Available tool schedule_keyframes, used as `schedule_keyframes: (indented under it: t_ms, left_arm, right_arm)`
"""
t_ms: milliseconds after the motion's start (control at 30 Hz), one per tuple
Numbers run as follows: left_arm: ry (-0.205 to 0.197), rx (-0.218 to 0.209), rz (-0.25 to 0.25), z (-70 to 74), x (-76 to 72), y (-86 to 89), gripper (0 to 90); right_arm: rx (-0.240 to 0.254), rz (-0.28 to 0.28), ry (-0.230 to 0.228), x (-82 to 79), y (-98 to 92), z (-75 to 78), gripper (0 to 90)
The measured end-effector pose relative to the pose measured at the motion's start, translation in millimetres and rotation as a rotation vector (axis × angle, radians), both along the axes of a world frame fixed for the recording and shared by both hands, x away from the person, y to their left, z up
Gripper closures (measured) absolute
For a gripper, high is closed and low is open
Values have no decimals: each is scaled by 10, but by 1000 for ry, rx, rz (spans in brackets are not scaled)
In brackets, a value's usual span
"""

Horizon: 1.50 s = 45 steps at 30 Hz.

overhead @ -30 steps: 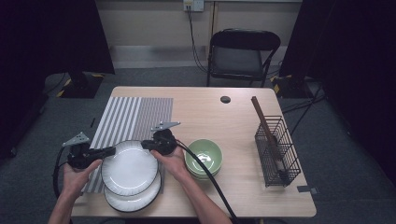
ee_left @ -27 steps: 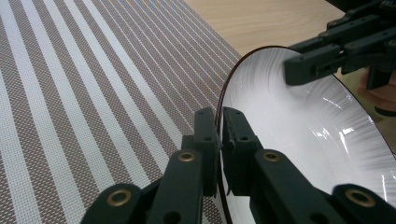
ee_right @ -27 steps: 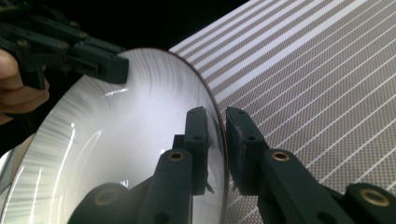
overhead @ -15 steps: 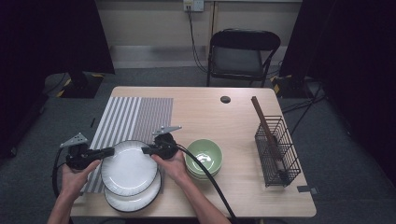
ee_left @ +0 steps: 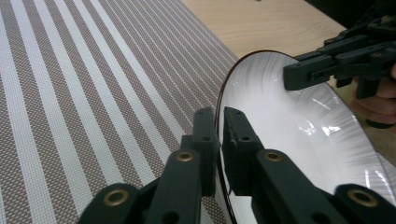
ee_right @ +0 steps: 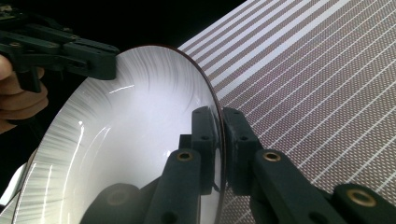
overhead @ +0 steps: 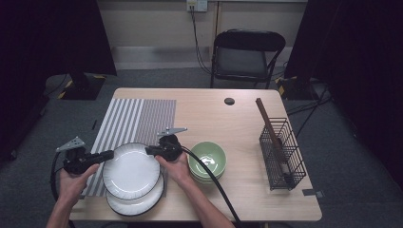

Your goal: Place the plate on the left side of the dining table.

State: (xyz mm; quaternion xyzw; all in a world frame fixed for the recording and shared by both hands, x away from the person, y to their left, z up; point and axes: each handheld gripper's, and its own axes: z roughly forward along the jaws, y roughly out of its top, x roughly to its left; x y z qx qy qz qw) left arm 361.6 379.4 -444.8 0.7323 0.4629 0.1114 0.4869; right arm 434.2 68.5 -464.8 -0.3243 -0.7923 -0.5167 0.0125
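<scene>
The top white plate (overhead: 131,170) sits at the near left of the wooden table (overhead: 228,118), held over a second white plate (overhead: 138,202) below it; whether the two touch is hard to tell from the high view. The left gripper (overhead: 108,155) clamps the plate's left rim, its jaws pressed on either side of the dark edge in the left gripper view (ee_left: 219,135). The right gripper (overhead: 150,151) pinches the opposite rim, where its jaws have just been closing further, rim between them (ee_right: 219,135). The striped placemat (overhead: 135,118) lies just behind the plates. Green bowls (overhead: 207,160) stand stacked just right of the right hand (overhead: 176,168). A black wire rack (overhead: 281,154) stands well apart, near the right edge.
</scene>
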Motion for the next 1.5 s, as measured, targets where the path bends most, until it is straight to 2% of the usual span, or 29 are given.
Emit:
schedule_keyframes:
  t_ms: [100, 233, 333, 400, 533, 700, 1067, 1267, 1500]
  left_arm:
    - [12, 16, 15, -5, -50, 7, 798]
    - [28, 7, 6, -38, -71, -6, 786]
    - [41, 29, 7, -63, -54, -35, 793]
    - [44, 23, 7, -70, -44, -25, 839]
    - [38, 20, -1, -64, -30, -19, 842]
    - [27, 37, 2, -16, 29, -19, 850]
    - [18, 5, 19, 43, 175, 18, 859]
    - [16, 28, 31, 96, 279, 16, 857]
    - [29, -15, 36, 35, 318, 36, 855]
  right_arm:
    - [-1, 1, -3, 0, 0, 1, 844]
    - [-3, 2, -6, -2, 0, 2, 843]
    - [-3, 3, -9, -1, 0, 1, 844]
    - [-4, 2, -7, -3, -1, 4, 844]
    - [3, -2, -17, 0, 0, 22, 849]
    - [-5, -11, -32, 23, 3, 51, 848]
    - [-11, -20, -39, 143, 49, 139, 847]
    - [-7, -32, -35, 210, 62, 158, 849]
    - [8, -40, -15, 253, 39, 127, 854]
